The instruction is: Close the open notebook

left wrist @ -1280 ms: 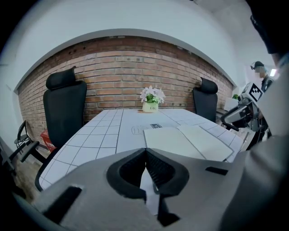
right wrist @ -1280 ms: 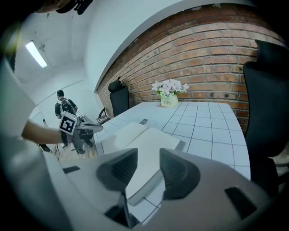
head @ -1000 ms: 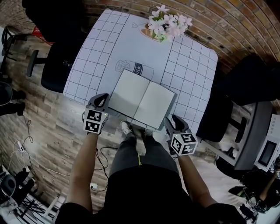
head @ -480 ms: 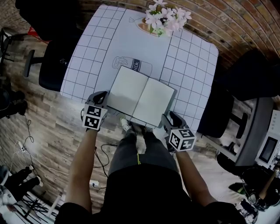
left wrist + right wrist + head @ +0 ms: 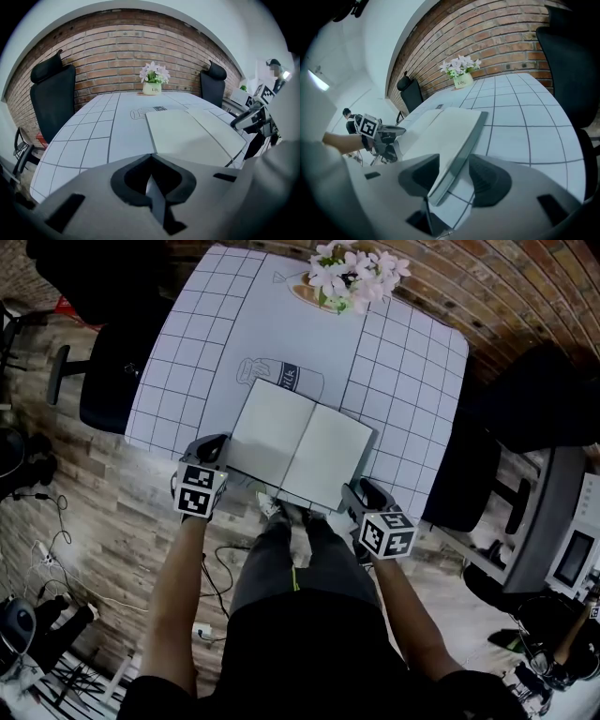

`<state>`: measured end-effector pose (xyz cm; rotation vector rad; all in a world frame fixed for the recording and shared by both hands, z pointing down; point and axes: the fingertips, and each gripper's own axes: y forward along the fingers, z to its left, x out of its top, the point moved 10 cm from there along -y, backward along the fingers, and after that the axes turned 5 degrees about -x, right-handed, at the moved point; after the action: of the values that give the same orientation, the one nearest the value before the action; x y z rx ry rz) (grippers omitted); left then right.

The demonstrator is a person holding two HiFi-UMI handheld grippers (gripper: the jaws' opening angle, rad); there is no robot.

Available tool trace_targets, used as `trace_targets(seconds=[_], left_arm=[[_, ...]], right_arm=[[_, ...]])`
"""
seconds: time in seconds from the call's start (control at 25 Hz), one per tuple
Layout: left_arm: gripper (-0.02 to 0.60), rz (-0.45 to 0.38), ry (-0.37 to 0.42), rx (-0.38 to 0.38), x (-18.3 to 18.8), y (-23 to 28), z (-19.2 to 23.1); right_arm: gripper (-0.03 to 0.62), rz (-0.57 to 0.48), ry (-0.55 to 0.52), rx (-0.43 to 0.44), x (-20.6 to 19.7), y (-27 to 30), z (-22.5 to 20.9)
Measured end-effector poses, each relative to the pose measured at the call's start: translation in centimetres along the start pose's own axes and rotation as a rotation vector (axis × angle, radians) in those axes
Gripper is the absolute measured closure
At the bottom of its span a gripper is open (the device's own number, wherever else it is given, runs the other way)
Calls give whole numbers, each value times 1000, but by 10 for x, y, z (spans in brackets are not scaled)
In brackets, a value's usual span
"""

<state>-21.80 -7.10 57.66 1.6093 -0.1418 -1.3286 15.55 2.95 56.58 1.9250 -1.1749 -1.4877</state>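
Observation:
The open notebook (image 5: 300, 454) lies flat on the gridded white table (image 5: 403, 381), blank pages up. My left gripper (image 5: 216, 446) sits at its near left corner. In the left gripper view the notebook (image 5: 192, 136) lies just past the left gripper (image 5: 151, 155), whose jaw tips meet at that corner. I cannot tell whether they pinch it. My right gripper (image 5: 360, 489) is at the near right corner. In the right gripper view the notebook's (image 5: 454, 126) right edge lies between the opening jaws of the right gripper (image 5: 454, 161), and the pads do not press it.
A pot of pink flowers (image 5: 349, 282) stands at the table's far edge before a brick wall. Black chairs (image 5: 122, 371) flank the table, another chair (image 5: 525, 418) on the right. A desk with equipment (image 5: 562, 549) is at the far right. A milk-bottle drawing (image 5: 281, 379) is printed beyond the notebook.
The right gripper has sunk slightly toward the notebook's near right edge. The left gripper and the notebook have kept their places.

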Motion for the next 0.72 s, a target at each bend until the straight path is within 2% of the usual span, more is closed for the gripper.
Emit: trace_targets(seconds=[0.24, 0.4, 0.52, 0.72], left_arm=[[558, -10, -6, 1, -1, 0, 0], [558, -12, -6, 3, -1, 0, 0], [558, -12, -7, 0, -1, -1, 0], [558, -17, -6, -1, -1, -1, 0]], right_arm=[[402, -19, 21, -15, 1, 3, -1], [415, -29, 76, -53, 1, 4, -2], [455, -32, 137, -68, 1, 5, -3], [479, -43, 289, -53, 1, 4, -8]])
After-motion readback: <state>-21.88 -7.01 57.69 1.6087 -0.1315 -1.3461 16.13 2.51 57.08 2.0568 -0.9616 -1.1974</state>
